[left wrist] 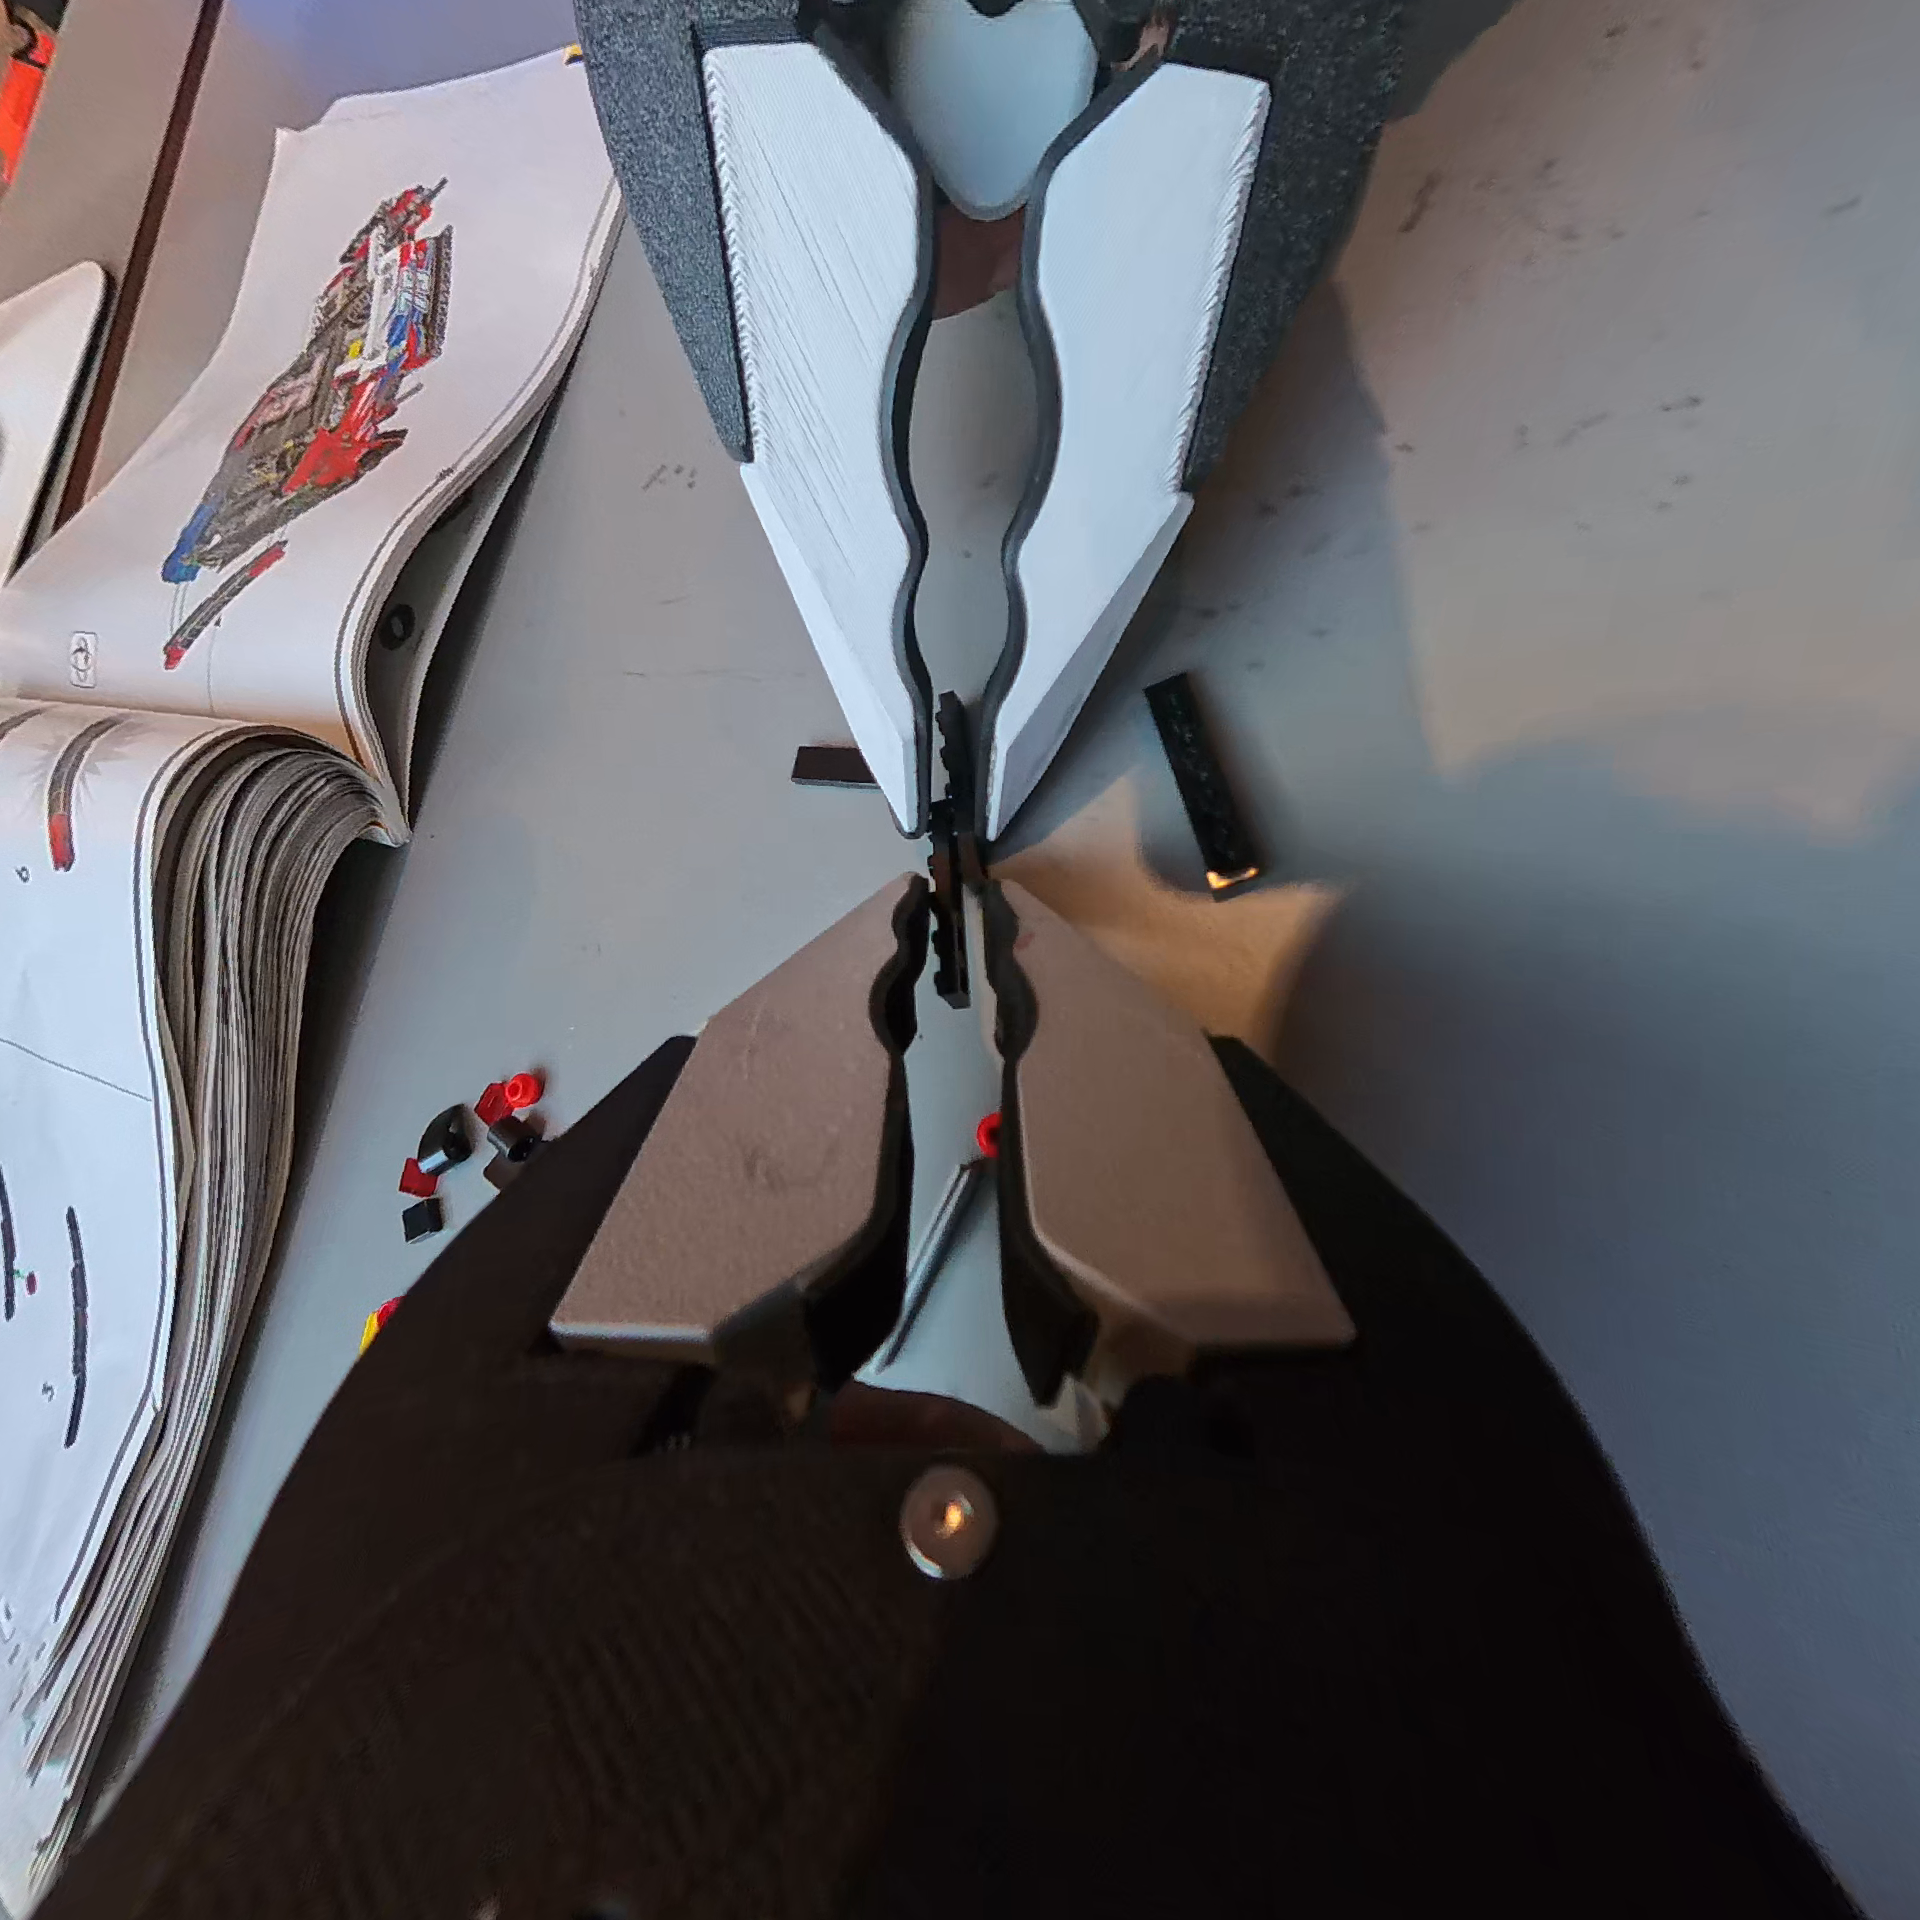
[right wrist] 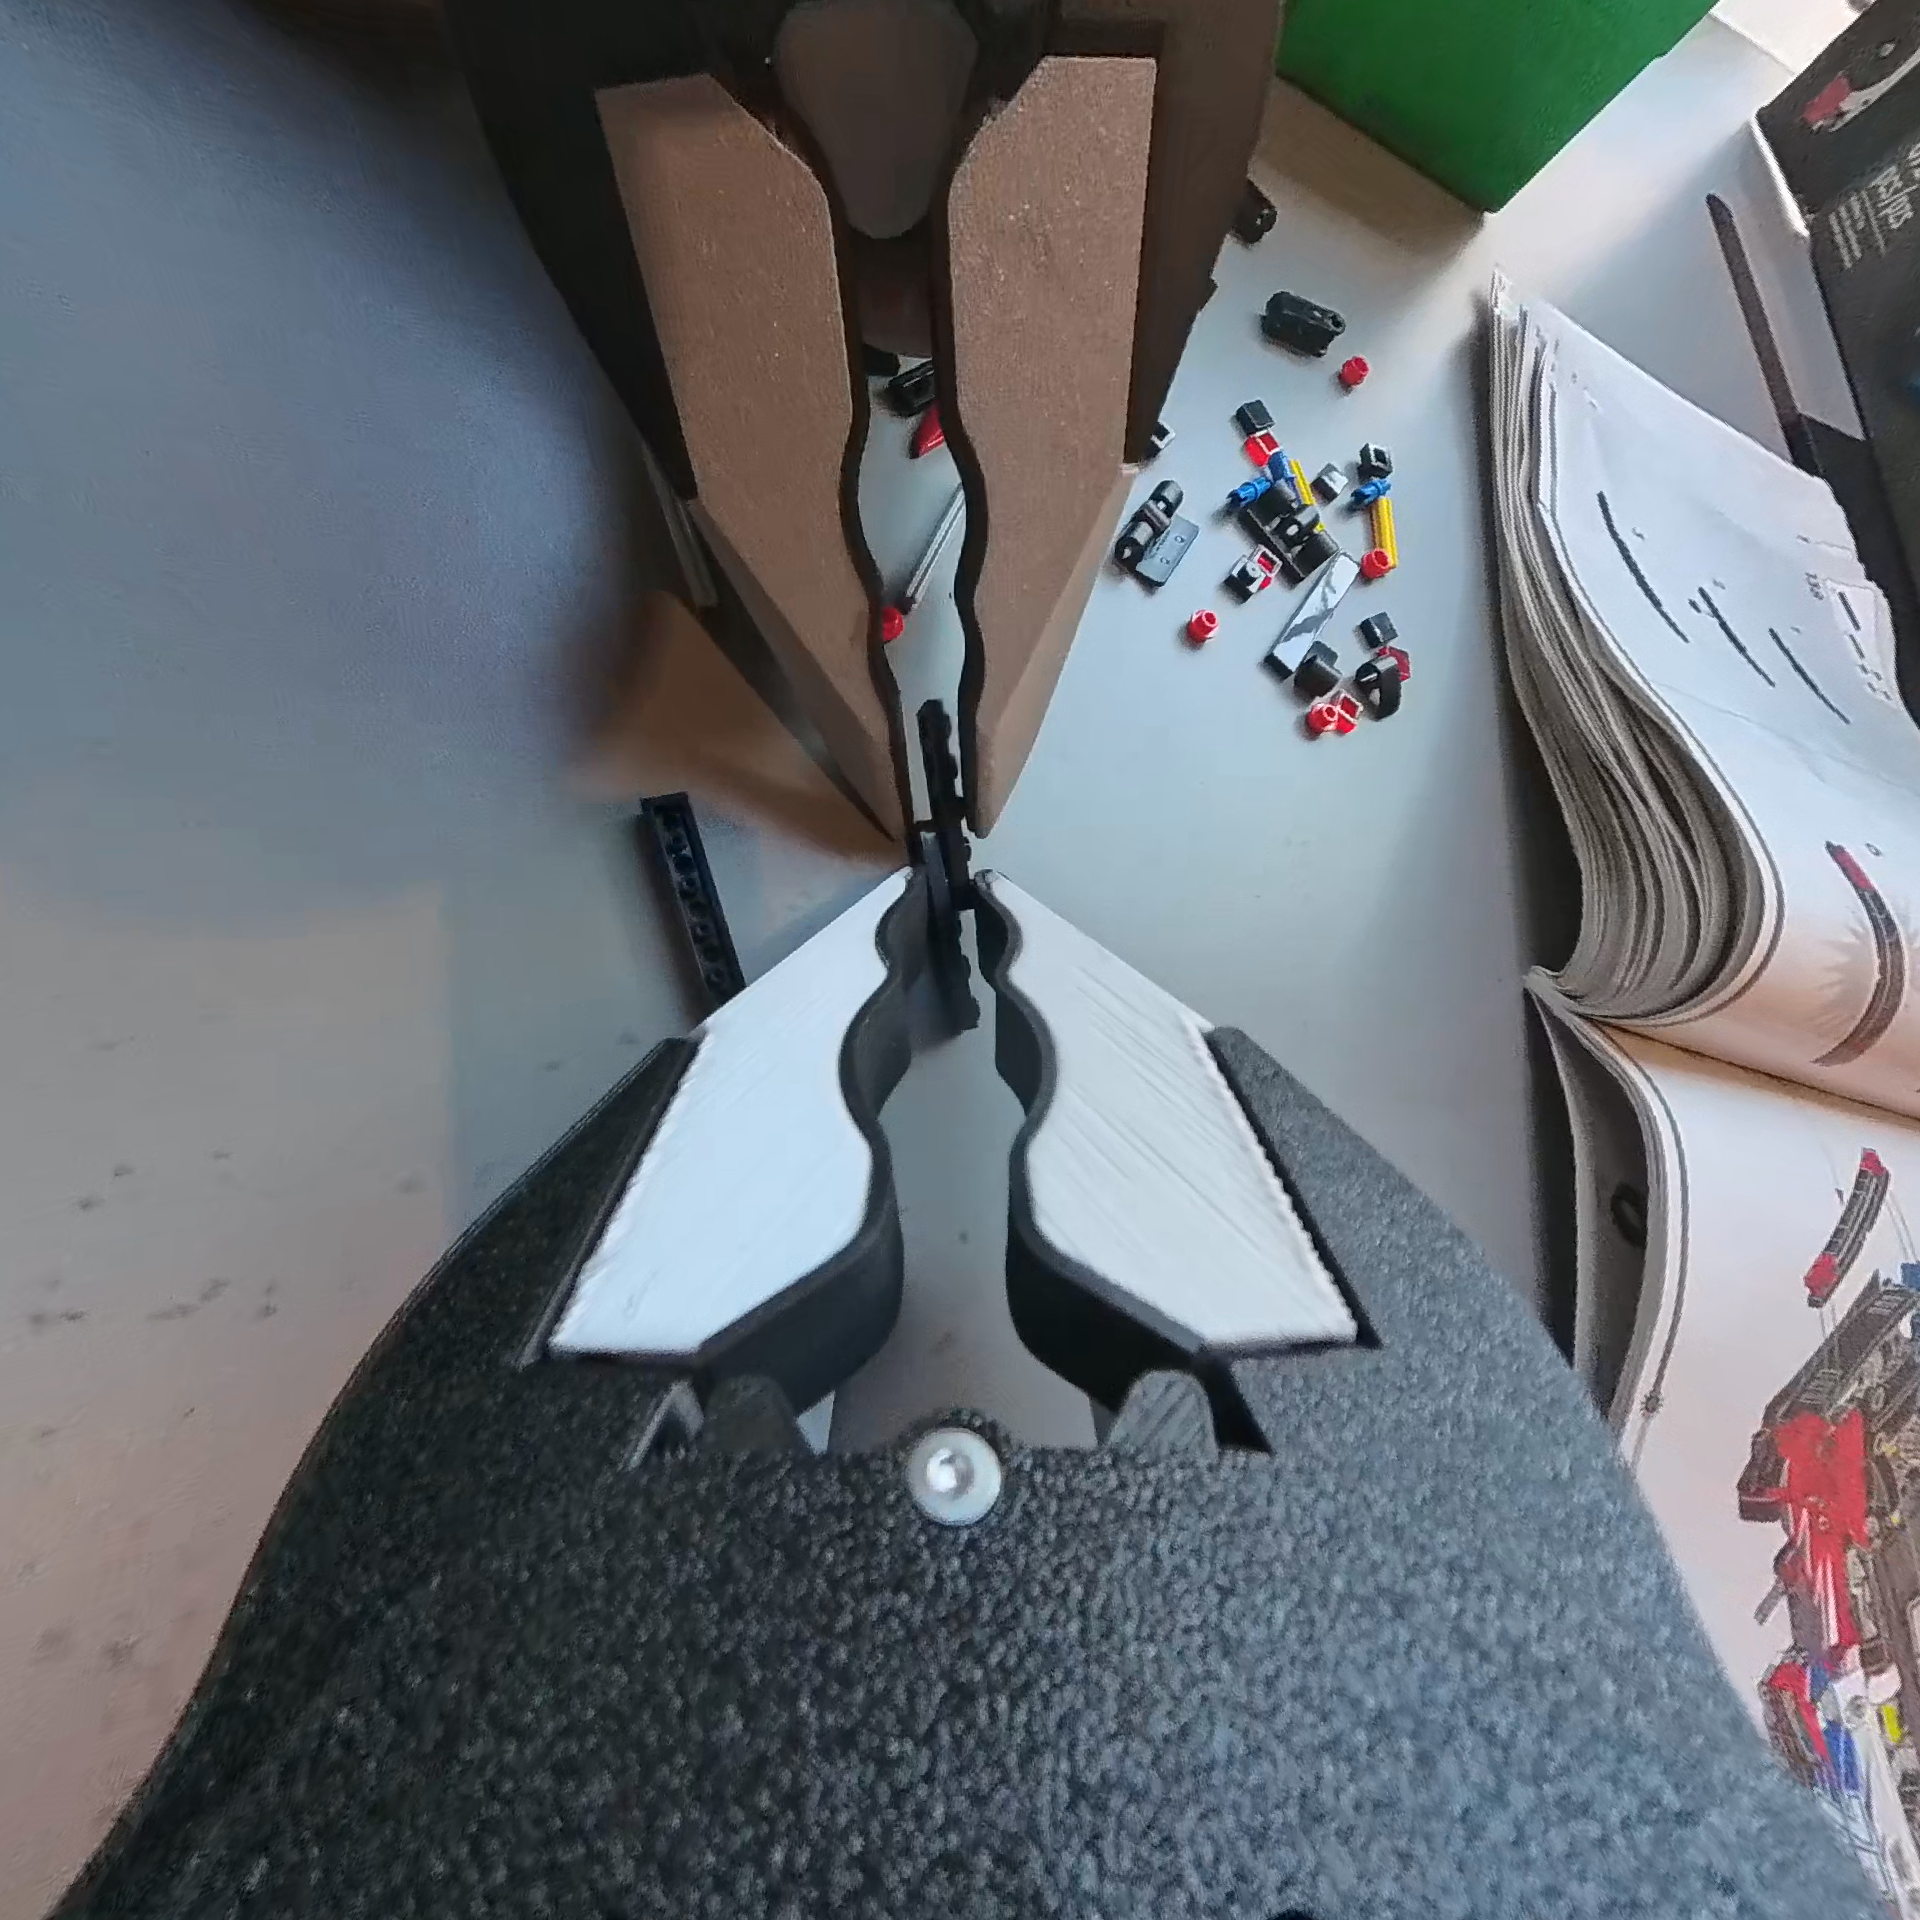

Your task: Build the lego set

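Note:
My left gripper (left wrist: 951,883), with brown fingers, is shut on a thin black studded Lego plate (left wrist: 951,951) held on edge. My right gripper (right wrist: 945,878), with white fingers, faces it tip to tip and is shut on a second black studded plate (right wrist: 958,961). The two plates meet and overlap between the fingertips, above the table. In the left wrist view the right gripper (left wrist: 951,831) comes in from the top with its plate (left wrist: 951,743). In the right wrist view the left gripper (right wrist: 940,831) comes in from the top with its plate (right wrist: 935,753).
A long black plate (left wrist: 1205,779) (right wrist: 691,894) lies on the grey table beside the tips. Several small black, red, blue and yellow parts (right wrist: 1299,540) (left wrist: 478,1143) lie near the open instruction booklet (left wrist: 208,727) (right wrist: 1714,727). A green box (right wrist: 1475,83) stands at the back.

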A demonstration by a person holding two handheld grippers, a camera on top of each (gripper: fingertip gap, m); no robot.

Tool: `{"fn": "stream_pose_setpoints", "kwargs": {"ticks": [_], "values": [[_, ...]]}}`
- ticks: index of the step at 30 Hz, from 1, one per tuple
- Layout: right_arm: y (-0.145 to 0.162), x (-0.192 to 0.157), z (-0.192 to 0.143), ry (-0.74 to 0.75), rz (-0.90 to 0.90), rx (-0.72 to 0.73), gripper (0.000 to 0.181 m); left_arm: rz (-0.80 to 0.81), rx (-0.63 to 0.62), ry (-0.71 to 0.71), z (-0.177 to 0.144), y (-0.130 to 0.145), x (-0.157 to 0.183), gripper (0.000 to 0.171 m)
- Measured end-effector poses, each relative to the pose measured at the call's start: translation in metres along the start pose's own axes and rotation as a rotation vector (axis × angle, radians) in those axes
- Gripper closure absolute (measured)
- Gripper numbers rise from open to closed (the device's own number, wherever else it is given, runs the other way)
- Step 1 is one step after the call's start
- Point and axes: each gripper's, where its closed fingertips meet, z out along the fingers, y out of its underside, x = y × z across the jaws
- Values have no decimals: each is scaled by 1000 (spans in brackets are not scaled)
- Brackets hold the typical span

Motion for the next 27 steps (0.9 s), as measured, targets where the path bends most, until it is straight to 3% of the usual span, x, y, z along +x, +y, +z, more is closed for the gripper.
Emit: {"fn": "stream_pose_setpoints", "kwargs": {"ticks": [9,20,27], "values": [[1,0,-1,-5,31,-2,174,26,-2,-45,0,-1,0,165],[1,-2,1,-9,-11,-2,173,-87,-4,71,1,1,2,167],[1,-2,0,-15,-57,1,174,54,10,30,1,-1,2,168]]}}
